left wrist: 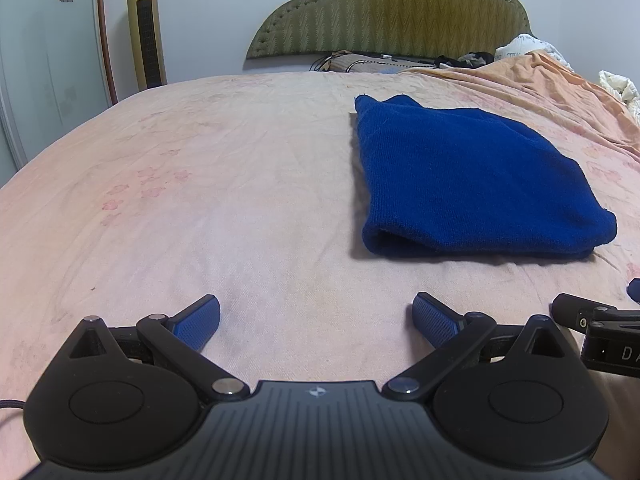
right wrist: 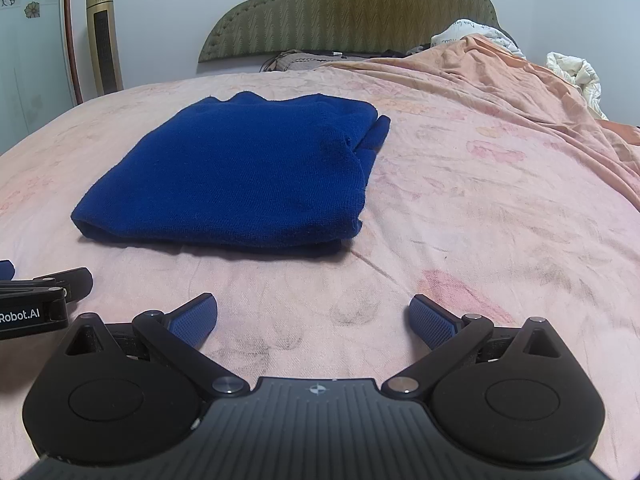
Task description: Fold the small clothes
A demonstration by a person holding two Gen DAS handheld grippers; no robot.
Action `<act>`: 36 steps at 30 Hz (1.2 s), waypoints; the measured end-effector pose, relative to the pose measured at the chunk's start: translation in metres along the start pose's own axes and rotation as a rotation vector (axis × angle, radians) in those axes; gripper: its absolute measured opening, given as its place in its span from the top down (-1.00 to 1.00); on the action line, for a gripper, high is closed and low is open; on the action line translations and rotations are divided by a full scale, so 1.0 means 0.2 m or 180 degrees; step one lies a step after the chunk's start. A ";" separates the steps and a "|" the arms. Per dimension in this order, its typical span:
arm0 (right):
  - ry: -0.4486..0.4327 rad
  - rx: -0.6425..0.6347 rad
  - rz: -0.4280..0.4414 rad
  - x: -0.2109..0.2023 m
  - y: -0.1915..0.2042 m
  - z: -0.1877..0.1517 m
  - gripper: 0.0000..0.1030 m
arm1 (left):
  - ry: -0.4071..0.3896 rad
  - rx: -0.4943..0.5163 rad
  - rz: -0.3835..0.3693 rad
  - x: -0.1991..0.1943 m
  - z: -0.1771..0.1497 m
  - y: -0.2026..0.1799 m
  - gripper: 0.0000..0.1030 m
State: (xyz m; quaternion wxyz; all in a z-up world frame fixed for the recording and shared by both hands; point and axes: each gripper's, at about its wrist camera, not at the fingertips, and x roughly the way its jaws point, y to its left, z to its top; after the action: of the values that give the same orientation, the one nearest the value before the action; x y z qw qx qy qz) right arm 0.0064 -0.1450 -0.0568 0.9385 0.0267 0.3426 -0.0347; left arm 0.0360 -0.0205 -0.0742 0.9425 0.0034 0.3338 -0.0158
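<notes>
Soft, even indoor light falls across the pink bedsheet [left wrist: 200, 200], with no hard glare. The folded blue garment [right wrist: 240, 176] casts a thin, dim shadow along its near edge. Both fisheye views bow the bed's edges, darken at the corners and soften slightly toward the rim.

Blue knit garment [right wrist: 240, 176] lies folded flat on the bedsheet [right wrist: 480, 220].

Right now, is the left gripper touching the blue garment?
Apart. In the left wrist view, the left gripper sits open with bare pink bedsheet between its fingertips and the folded blue garment.
</notes>
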 end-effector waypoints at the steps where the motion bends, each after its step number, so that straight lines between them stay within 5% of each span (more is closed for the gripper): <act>1: 0.0000 0.0000 0.0000 0.00 0.00 0.00 -1.00 | 0.0002 -0.0001 -0.0001 0.00 0.00 0.00 -1.00; 36: -0.0005 0.0004 -0.0004 0.00 0.00 0.00 -1.00 | -0.0009 -0.0037 -0.0022 0.00 0.01 0.01 -1.00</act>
State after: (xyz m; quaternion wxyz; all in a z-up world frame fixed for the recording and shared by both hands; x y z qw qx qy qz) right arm 0.0063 -0.1450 -0.0571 0.9387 0.0271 0.3419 -0.0355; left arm 0.0370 -0.0192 -0.0724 0.9429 -0.0033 0.3325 -0.0171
